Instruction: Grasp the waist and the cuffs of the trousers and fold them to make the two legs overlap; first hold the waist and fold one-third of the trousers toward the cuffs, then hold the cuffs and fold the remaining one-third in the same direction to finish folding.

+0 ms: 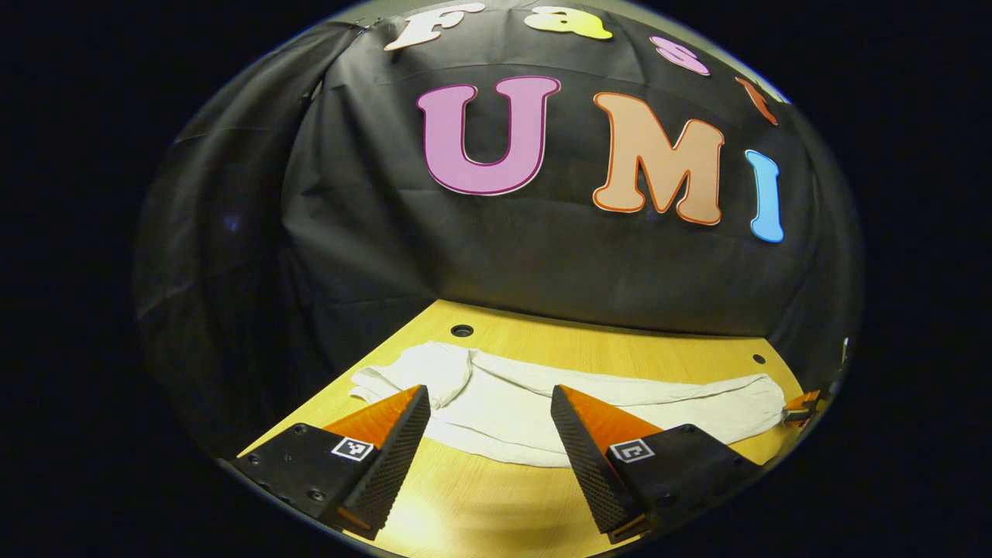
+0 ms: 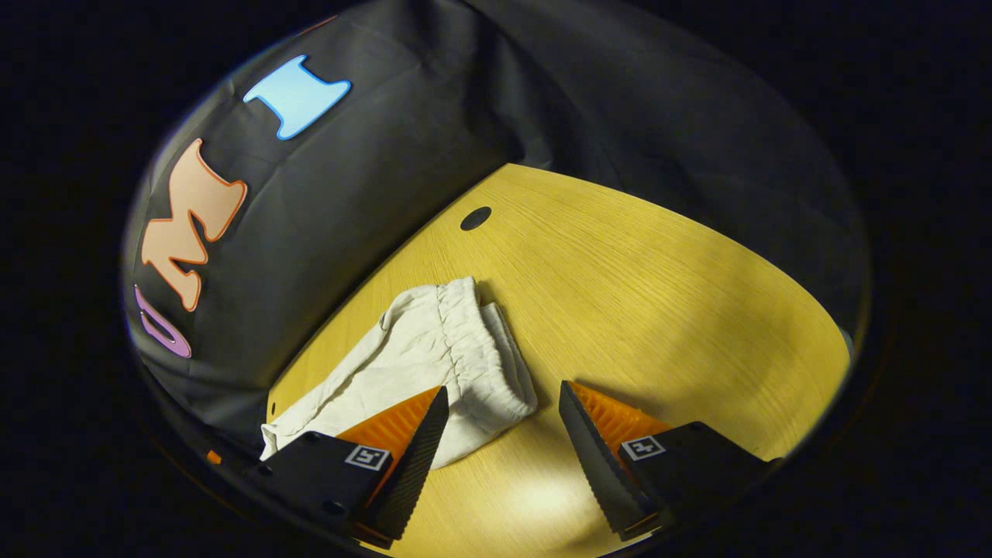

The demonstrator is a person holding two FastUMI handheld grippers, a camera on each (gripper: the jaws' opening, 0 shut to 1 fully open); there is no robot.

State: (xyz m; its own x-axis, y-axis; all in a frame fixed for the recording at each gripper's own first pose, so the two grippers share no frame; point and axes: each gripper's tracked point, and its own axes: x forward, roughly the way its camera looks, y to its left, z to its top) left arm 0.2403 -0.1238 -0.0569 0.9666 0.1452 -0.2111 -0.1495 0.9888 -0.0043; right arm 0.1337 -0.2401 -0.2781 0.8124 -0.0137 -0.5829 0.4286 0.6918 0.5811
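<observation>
Trousers (image 1: 589,403) flat on table (image 1: 682,353)

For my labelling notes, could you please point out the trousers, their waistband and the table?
trousers (image 1: 542,411): left gripper view, middle of the spread legs.
waistband (image 2: 457,325): right gripper view, gathered elastic strip.
table (image 2: 659,279): right gripper view, bare wood right of the cloth.

Off-white trousers (image 1: 558,403) on yellow wood-grain table (image 2: 659,271) w/ dark round holes (image 2: 476,218).
</observation>
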